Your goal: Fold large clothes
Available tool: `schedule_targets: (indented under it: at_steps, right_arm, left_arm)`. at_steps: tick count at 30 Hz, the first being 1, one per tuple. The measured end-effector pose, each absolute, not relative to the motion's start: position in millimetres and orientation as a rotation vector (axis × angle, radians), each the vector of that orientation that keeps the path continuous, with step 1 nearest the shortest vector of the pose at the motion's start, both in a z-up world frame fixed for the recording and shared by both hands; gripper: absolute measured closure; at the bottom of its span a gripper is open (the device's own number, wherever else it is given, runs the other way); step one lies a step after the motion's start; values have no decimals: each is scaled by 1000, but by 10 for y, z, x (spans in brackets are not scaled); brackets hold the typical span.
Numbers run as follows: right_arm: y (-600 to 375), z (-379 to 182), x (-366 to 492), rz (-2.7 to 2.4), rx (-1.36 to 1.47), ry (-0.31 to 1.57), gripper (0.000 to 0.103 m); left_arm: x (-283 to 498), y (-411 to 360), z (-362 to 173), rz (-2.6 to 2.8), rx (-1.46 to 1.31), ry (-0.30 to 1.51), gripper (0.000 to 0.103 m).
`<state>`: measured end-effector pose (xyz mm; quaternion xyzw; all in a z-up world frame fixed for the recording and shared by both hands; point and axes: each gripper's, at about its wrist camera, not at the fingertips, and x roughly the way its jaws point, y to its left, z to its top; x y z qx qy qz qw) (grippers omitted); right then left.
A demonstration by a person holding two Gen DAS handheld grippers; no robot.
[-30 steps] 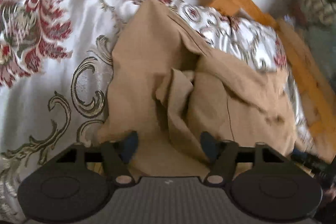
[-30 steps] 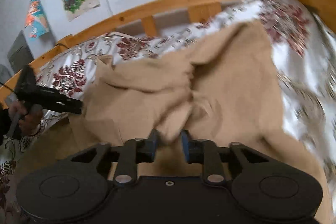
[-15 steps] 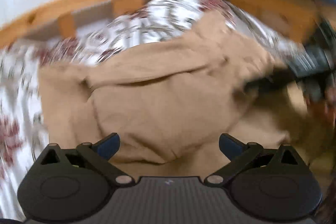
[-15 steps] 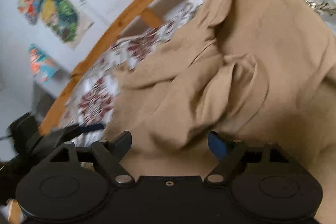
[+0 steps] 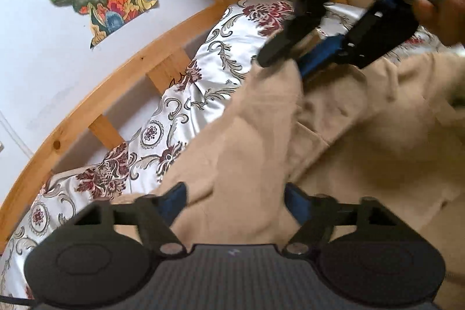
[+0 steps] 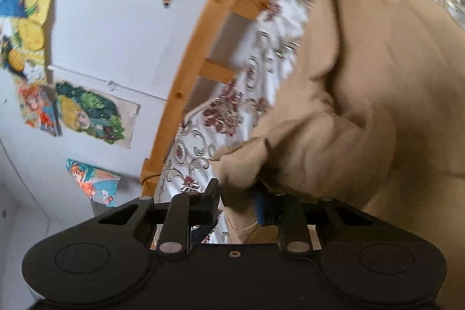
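Note:
A large tan garment lies crumpled on a bed with a white floral bedspread. My left gripper is open, its blue-padded fingers set on either side of a fold of the tan cloth. My right gripper is shut on a bunched edge of the same garment. In the left wrist view the right gripper shows at the upper right, held by a hand, pinching the cloth's upper edge.
A wooden bed rail runs along the far side of the bed by a white wall with colourful posters. The rail also shows in the right wrist view.
My right gripper was open half a second ago and has closed on a bunched edge of the garment. My left gripper has narrowed around a fold. Both views have swung toward the wall.

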<state>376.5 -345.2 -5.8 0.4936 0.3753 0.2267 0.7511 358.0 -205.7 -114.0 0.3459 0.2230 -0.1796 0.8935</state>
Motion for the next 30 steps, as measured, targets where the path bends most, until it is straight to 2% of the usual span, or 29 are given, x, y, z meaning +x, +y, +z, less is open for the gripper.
schedule_targets:
  at_steps: [1, 2, 3, 4, 5, 6, 9, 12, 18, 24, 30]
  right_arm:
    - [-3458, -28, 3770, 494, 1058, 809, 76]
    - [-3480, -17, 3766, 494, 1041, 797, 77]
    - [-3491, -15, 3754, 498, 1021, 783, 77]
    - [-3503, -13, 3745, 502, 992, 771, 77]
    - [-3518, -12, 3702, 512, 940, 753, 77]
    - [-3488, 4, 3637, 527, 846, 713, 77]
    - [-3240, -37, 3331, 544, 475, 596, 66]
    - [-2983, -171, 3178, 582, 284, 589, 68]
    - [-2922, -330, 3435, 608, 645, 586, 70]
    - [-2788, -740, 3638, 441, 601, 743, 75]
    - [-3184, -1200, 4036, 344, 936, 798, 75]
  left_arm:
    - [3648, -2014, -1083, -388, 689, 470, 49]
    - [3713, -1966, -1044, -409, 658, 484, 78]
    - [3809, -1932, -1001, -432, 624, 515, 92]
    - [3894, -1906, -973, -438, 600, 538, 99]
    - [3941, -1894, -947, -424, 579, 546, 102]
    - [4006, -1893, -913, -414, 554, 555, 102]
    - [4150, -1881, -782, -419, 485, 554, 103]
    - [4209, -1921, -687, -447, 496, 529, 103]
    - [4146, -1956, -738, -498, 493, 556, 103]
    - [4063, -1827, -663, -554, 440, 527, 103]
    - [3796, -1778, -748, -643, 492, 470, 103]
